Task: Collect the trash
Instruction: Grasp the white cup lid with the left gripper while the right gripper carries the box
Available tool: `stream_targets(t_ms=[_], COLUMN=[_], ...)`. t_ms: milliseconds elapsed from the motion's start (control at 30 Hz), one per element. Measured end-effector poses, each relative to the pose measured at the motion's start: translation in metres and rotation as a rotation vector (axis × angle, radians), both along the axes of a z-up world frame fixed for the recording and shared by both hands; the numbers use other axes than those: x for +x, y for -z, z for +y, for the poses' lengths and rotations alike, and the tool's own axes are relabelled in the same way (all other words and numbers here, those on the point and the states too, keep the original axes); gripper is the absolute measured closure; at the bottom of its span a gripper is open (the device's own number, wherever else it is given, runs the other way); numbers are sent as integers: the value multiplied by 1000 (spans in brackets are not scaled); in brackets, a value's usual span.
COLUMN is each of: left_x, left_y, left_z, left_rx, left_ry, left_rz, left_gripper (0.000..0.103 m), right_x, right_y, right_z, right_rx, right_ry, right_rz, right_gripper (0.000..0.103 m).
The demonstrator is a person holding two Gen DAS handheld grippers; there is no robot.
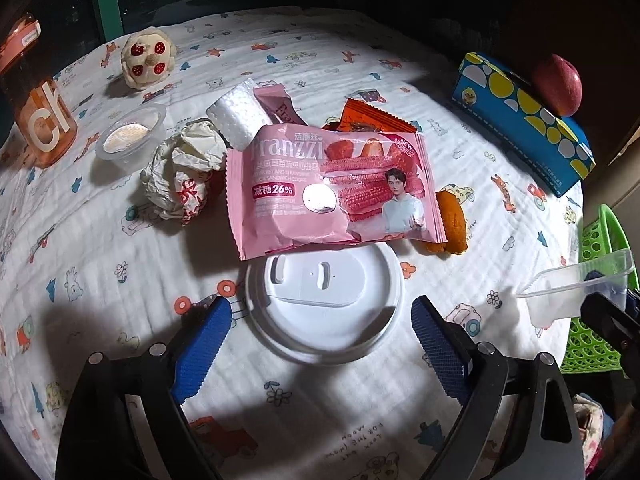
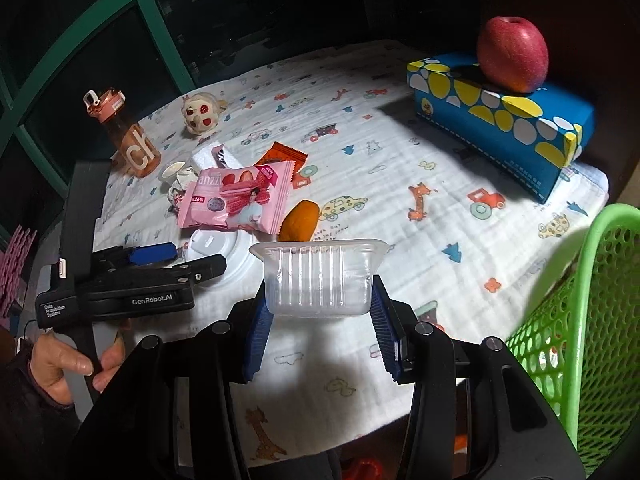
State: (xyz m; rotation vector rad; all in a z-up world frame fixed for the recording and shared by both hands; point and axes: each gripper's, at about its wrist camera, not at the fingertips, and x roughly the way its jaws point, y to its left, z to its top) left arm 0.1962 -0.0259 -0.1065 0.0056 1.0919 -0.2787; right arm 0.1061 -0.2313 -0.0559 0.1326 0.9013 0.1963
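Note:
My left gripper [image 1: 320, 308] stands open, a blue pad on each side of a white cup lid [image 1: 324, 312] that lies flat on the cloth; the pads do not touch it. Just beyond the lid lie a pink cookie wrapper [image 1: 332, 184], crumpled paper [image 1: 184, 172], a white foam piece [image 1: 236, 116], an orange wrapper [image 1: 372, 118] and orange peel [image 1: 450, 220]. My right gripper [image 2: 320, 300] is shut on a clear plastic tray [image 2: 320, 280], held above the cloth left of the green basket [image 2: 580, 320]. The right wrist view also shows the left gripper [image 2: 196, 258] over the lid [image 2: 230, 254].
A blue tissue box [image 2: 500, 120] with a red apple [image 2: 512, 54] on top stands at the far right. An orange bottle [image 1: 40, 120], a plush toy [image 1: 148, 58] and a small clear cup [image 1: 130, 136] sit at the far left. A person's hand [image 2: 76, 364] holds the left gripper's handle.

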Motion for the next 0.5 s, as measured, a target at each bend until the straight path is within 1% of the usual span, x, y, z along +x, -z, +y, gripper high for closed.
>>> stream_targets(t_ms=[233, 300, 367, 500], left_x=[8, 10, 9, 3], left_y=[8, 10, 10, 7], left_z=[-8, -8, -9, -8], left_rx=[41, 36, 43, 29], left_ry=[0, 2, 3, 5], left_rz=[3, 5, -1, 1], left_gripper=[15, 20, 20, 21], right_x=[-7, -10, -12, -18], right_y=[-1, -2, -2, -4], right_z=[-9, -10, -11, -15], right_rx=[9, 11, 11, 15], right_ry=[16, 18, 20, 28], right_rz=[-1, -3, -3, -5], right_gripper=[56, 56, 56, 56])
